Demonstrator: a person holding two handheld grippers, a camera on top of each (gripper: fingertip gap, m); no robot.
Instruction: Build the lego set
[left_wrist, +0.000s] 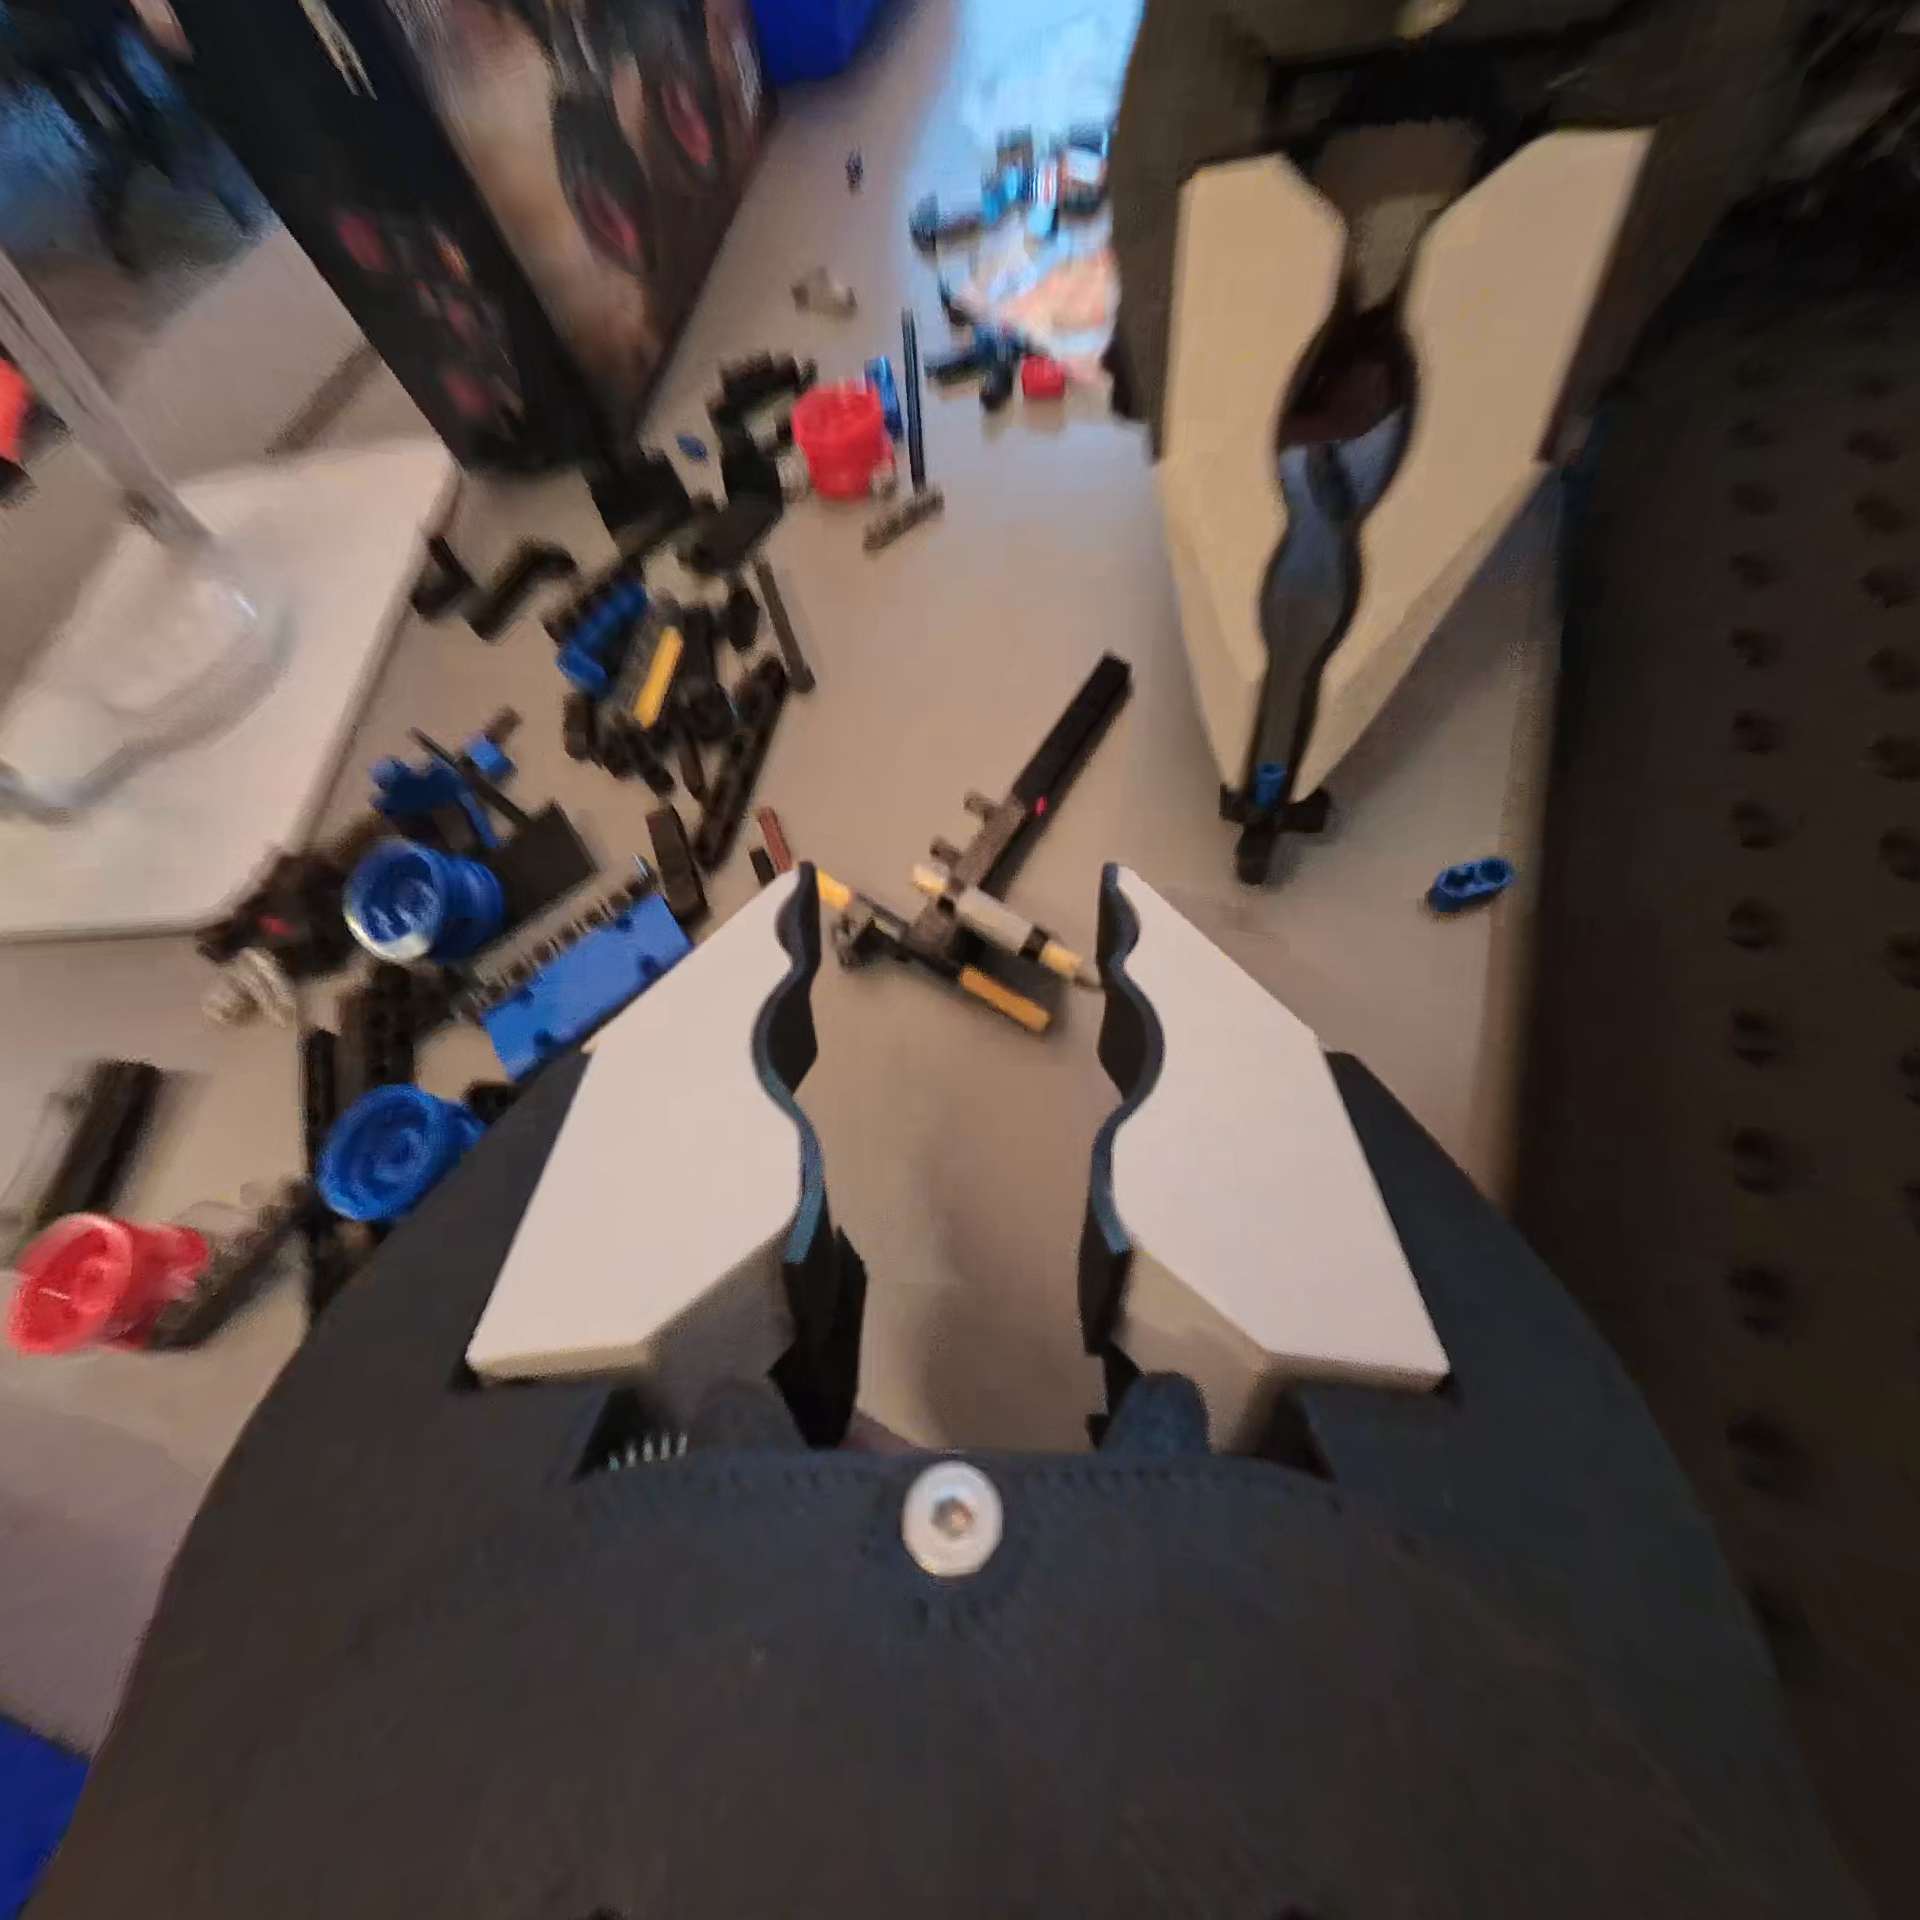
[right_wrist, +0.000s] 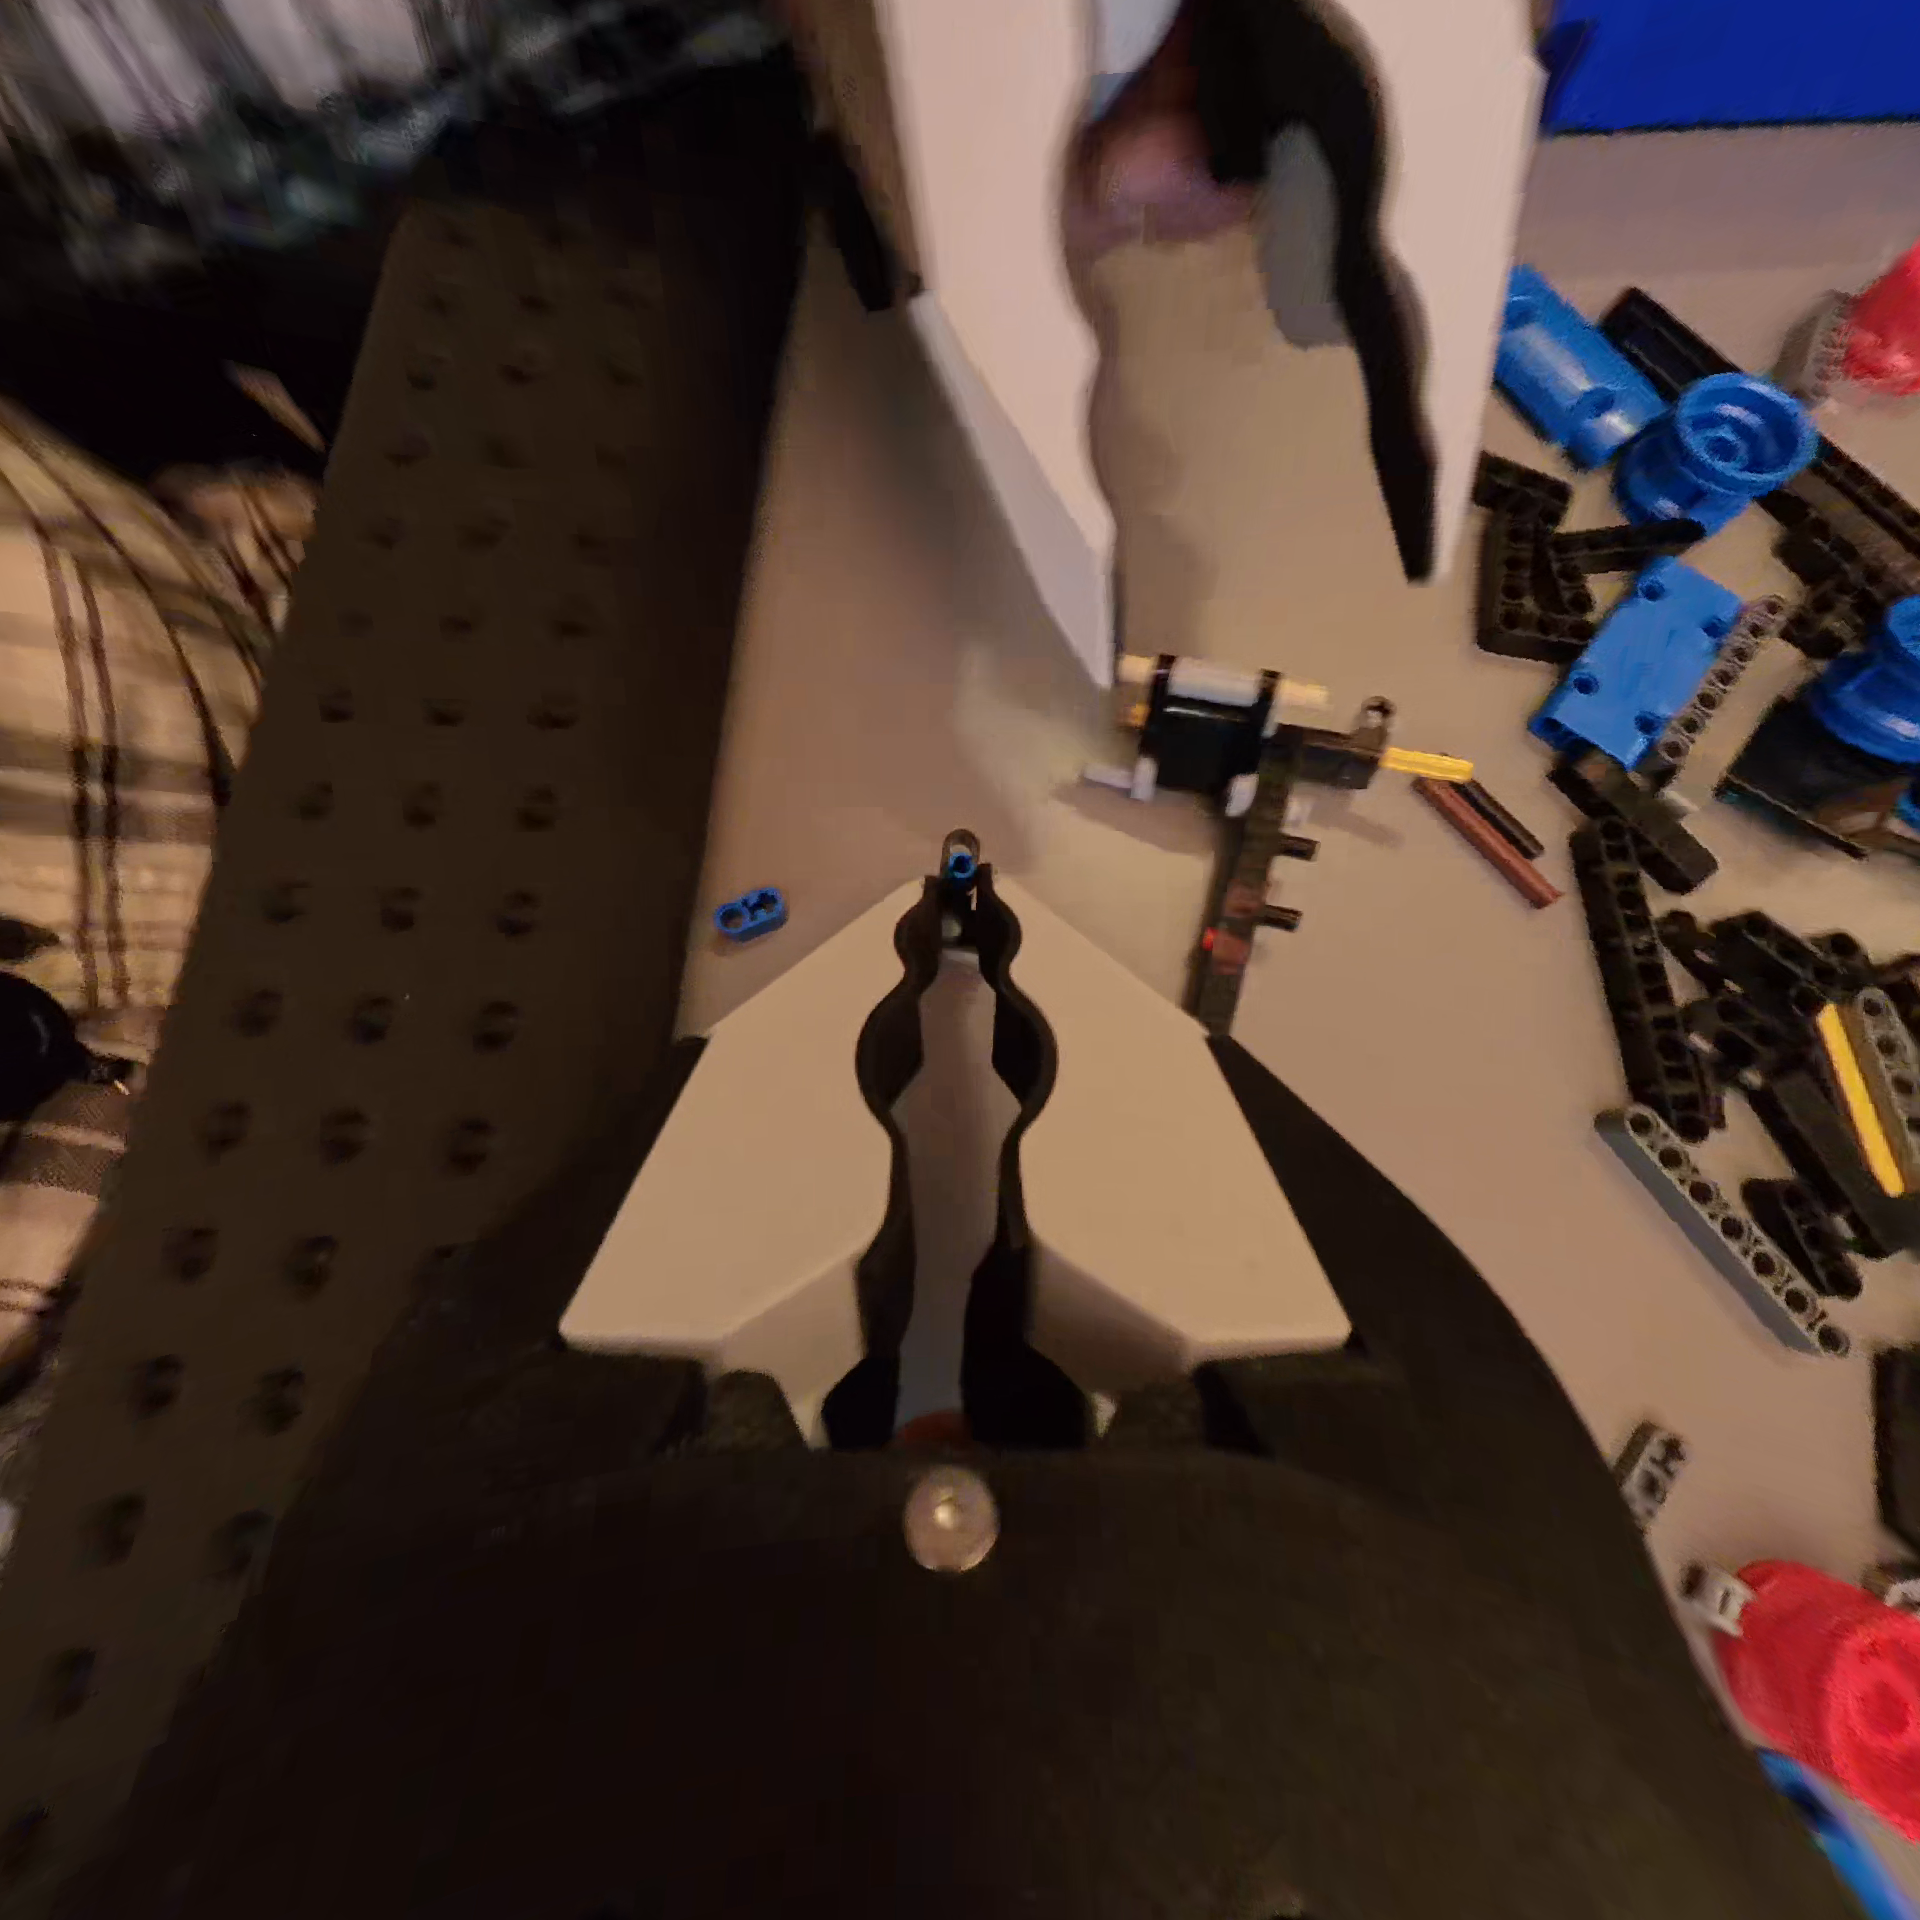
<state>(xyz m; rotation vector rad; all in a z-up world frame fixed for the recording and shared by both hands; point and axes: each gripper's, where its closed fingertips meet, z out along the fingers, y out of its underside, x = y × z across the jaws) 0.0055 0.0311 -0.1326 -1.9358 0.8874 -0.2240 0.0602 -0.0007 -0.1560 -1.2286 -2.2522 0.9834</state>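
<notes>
Apparently blurred pin (right_wrist: 958, 864), right hand-held gripper (right_wrist: 958, 883) pinching

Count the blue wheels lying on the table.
2. One blue wheel lies left of the left gripper fingertips; the second blue wheel sits nearer, against that gripper's black body. Others may be hidden in the pile.

hand-held gripper (left_wrist: 956, 925) | black body | white fingers (left_wrist: 675, 1122) | silver screw (left_wrist: 951, 1519)
</notes>
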